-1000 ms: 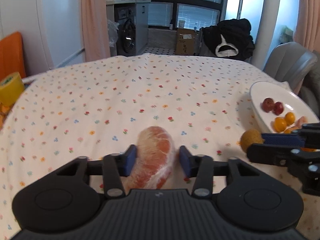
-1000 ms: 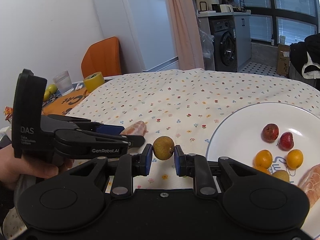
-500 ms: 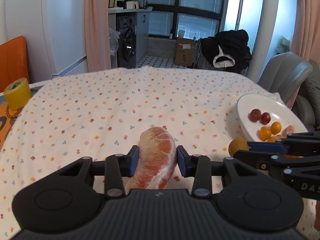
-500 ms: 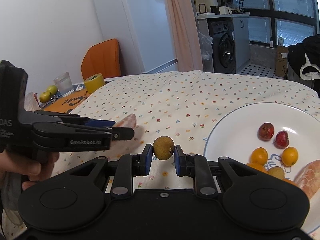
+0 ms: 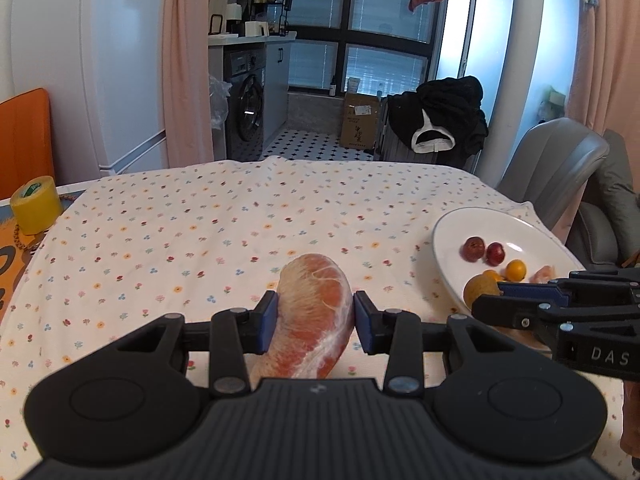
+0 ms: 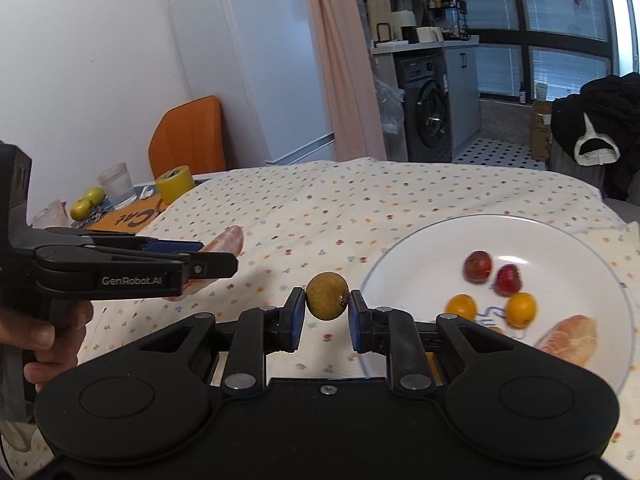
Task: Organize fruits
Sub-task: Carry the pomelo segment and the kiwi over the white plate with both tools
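Note:
My left gripper (image 5: 314, 318) is shut on a peeled pink pomelo segment (image 5: 314, 308), held above the flowered tablecloth (image 5: 200, 232). My right gripper (image 6: 323, 314) is shut on a small brown round fruit (image 6: 327, 296), just left of the white plate (image 6: 420, 256). On the plate lie two red fruits (image 6: 478, 266), two orange ones (image 6: 520, 309) and another pomelo segment (image 6: 570, 338). In the left wrist view the right gripper (image 5: 504, 300) enters from the right with the brown fruit (image 5: 480, 290) at the plate's rim (image 5: 442, 256). In the right wrist view the left gripper (image 6: 188, 258) is at the left.
A yellow tape roll (image 5: 36, 204) stands at the table's left edge, near a glass (image 6: 116, 186) and two green fruits (image 6: 86, 204). An orange chair (image 6: 188, 140) is behind the table, a grey chair (image 5: 556, 168) at the right. A hand (image 6: 44, 332) holds the left gripper.
Both grippers have risen and tilted up with their fruits still held. The right gripper with the brown fruit has come closer to the plate's rim.

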